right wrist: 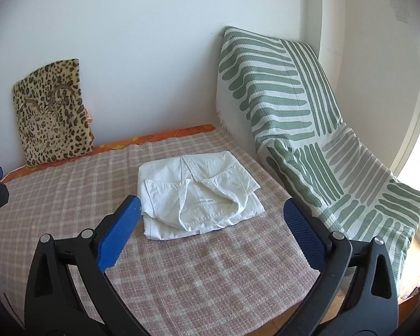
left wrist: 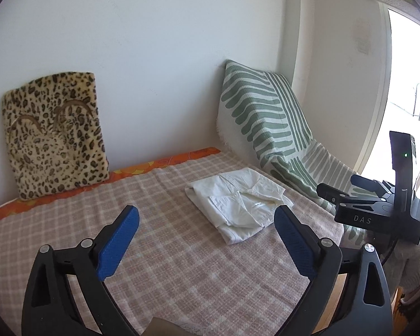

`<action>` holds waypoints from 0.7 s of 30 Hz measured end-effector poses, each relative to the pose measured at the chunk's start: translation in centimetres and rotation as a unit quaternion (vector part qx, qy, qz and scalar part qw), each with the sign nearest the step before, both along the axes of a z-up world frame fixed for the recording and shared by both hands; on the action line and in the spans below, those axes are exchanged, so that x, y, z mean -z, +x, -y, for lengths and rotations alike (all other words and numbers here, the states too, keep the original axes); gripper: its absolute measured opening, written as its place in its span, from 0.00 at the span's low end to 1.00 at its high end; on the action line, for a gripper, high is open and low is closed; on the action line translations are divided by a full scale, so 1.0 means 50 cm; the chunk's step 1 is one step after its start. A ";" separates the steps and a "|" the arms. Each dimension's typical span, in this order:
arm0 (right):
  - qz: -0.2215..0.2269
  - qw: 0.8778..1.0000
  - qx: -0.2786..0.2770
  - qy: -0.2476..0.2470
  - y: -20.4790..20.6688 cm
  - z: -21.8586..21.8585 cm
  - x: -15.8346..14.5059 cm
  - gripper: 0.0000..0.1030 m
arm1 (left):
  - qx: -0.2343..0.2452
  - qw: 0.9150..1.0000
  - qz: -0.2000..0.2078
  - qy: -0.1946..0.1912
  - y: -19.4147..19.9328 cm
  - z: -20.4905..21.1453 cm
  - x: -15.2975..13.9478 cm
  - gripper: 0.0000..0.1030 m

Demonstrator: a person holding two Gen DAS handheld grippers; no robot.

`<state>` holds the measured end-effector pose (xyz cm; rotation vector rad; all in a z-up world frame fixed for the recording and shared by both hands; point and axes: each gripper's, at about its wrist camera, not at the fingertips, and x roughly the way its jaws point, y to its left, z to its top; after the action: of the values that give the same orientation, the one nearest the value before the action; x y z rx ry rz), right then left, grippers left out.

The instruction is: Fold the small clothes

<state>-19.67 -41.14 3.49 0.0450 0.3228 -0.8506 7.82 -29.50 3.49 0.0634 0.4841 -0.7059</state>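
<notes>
The white garment (right wrist: 197, 193) lies folded in a compact packet on the pink checked blanket (right wrist: 196, 274) that covers the bed, towards the back right, near the green-striped throw (right wrist: 308, 128). Its collar and label face up. That throw drapes over something slanted in the corner and runs down along the blanket's right edge. An orange sheet (left wrist: 165, 162) shows as a strip along the white wall (left wrist: 154, 42) behind the blanket. A leopard-print cushion (left wrist: 56, 137) leans upright against the wall at the back left. Bright daylight comes from a window (left wrist: 408, 89) on the right. Both tongs, left (left wrist: 207, 240) and right (right wrist: 211, 232), are spread wide and empty, hanging clear above the blanket short of the garment.
</notes>
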 end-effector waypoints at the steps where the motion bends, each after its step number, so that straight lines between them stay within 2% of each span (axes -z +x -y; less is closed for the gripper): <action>1: 0.000 1.000 0.000 -0.004 -0.005 -0.006 0.002 1.00 | -0.004 1.000 0.004 0.001 -0.007 -0.005 0.000 0.98; 9: 0.001 1.000 -0.002 -0.022 -0.028 -0.036 0.005 1.00 | -0.009 1.000 0.014 0.024 -0.044 -0.016 0.005 0.99; 21: 0.007 1.000 0.001 -0.019 -0.043 -0.035 0.007 1.00 | -0.014 0.999 0.018 0.023 -0.063 -0.019 -0.002 0.99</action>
<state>-21.82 -39.37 3.17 0.0155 0.2929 -0.8579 4.66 -28.53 3.61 0.1127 0.4668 -0.6647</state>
